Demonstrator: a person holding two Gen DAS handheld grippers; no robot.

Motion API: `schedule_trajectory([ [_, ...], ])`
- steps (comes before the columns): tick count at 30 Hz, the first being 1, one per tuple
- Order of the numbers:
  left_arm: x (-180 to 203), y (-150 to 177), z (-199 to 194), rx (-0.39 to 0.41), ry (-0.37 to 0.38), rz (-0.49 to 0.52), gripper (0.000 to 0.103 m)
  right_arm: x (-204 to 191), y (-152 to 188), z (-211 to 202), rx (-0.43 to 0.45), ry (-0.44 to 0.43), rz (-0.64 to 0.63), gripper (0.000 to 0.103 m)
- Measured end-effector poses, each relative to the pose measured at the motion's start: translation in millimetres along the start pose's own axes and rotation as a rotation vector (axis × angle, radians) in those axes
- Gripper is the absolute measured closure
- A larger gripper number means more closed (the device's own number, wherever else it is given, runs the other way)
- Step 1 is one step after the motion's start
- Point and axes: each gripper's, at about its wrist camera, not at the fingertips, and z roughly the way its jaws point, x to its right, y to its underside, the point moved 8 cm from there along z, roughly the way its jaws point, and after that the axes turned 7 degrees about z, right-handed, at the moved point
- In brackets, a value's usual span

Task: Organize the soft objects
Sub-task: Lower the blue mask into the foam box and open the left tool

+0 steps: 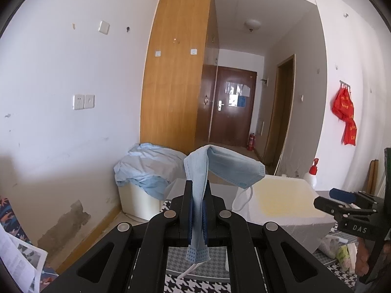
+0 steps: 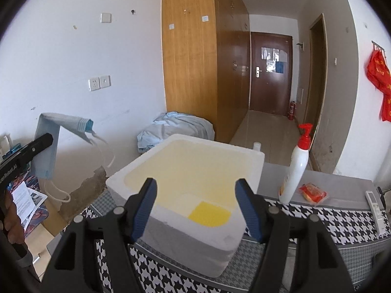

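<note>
My left gripper (image 1: pixel 198 190) is shut on a light blue face mask (image 1: pixel 234 168). The mask is folded over the fingertips, its white ear loops dangling. In the right wrist view the same mask (image 2: pixel 48 141) hangs in the air at the left, held by the left gripper (image 2: pixel 44 139). My right gripper (image 2: pixel 196 207) stands open with nothing between its blue pads, just over the near edge of a white foam box (image 2: pixel 220 144). A yellow square (image 2: pixel 210 216) lies inside the box. In the left wrist view the right gripper (image 1: pixel 330 199) sits at the right, beside the box (image 1: pixel 288 178).
The box rests on a houndstooth-covered surface (image 2: pixel 317 219). To its right stand a white pump bottle (image 2: pixel 295 166), a red packet (image 2: pixel 314 193) and a remote (image 2: pixel 375 207). Crumpled blue cloth (image 2: pixel 176 129) lies behind, near the wardrobe. Printed papers (image 2: pixel 27 195) lie low at the left.
</note>
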Motion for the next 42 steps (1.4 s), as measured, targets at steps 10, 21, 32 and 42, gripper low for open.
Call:
schedule_trajectory([
  [10,12.0,-10.1,6.5,0.008,0.022,0.020,0.097,4.8,0.7,-12.0,0.039,0.023,-0.029,0.009],
  [21,33.6,-25.6,13.2,0.024,0.051,0.056,0.097,19.6,0.8,-26.6,0.072,0.060,-0.026,0.005],
  [32,72.3,-31.9,28.6,0.000,0.120,0.105,0.097,45.9,5.6,-40.0,0.086,0.096,0.005,0.005],
  [42,107.3,-38.1,43.1,-0.023,0.185,0.132,0.097,74.2,11.1,-50.6,0.093,0.132,0.044,0.005],
])
